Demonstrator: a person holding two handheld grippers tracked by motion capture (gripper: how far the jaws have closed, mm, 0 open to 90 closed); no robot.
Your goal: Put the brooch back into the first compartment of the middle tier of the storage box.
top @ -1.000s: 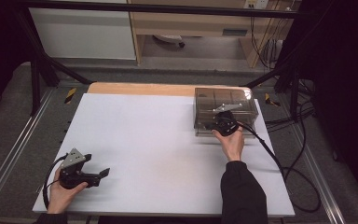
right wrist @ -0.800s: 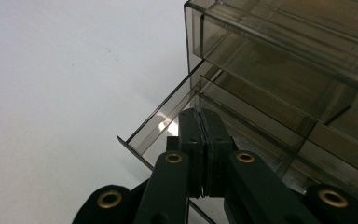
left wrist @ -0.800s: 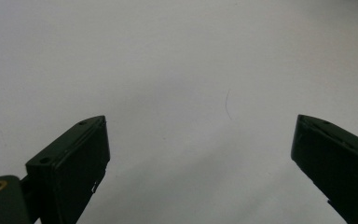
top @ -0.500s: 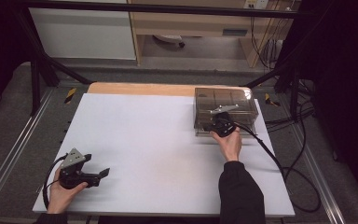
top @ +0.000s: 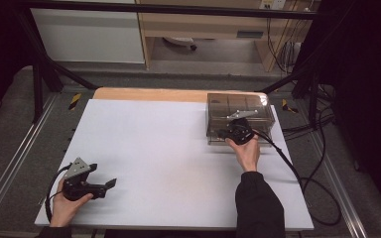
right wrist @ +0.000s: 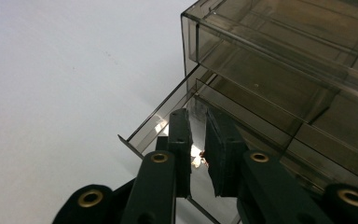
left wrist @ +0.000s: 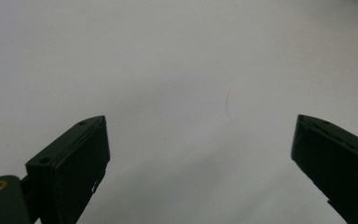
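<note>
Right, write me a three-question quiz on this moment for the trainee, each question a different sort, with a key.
1. True or false: the left gripper has its jaws spread wide over bare white table.
2. Multiple choice: the right gripper is at
A. the table's near left corner
B. the front of the smoky clear drawer box, jaws nearly closed on the drawer front
C. the wooden strip at the far edge
3. Fill in: the drawer box stands at the table's far ____ corner.

Key: 1 true; 2 B; 3 right.
</note>
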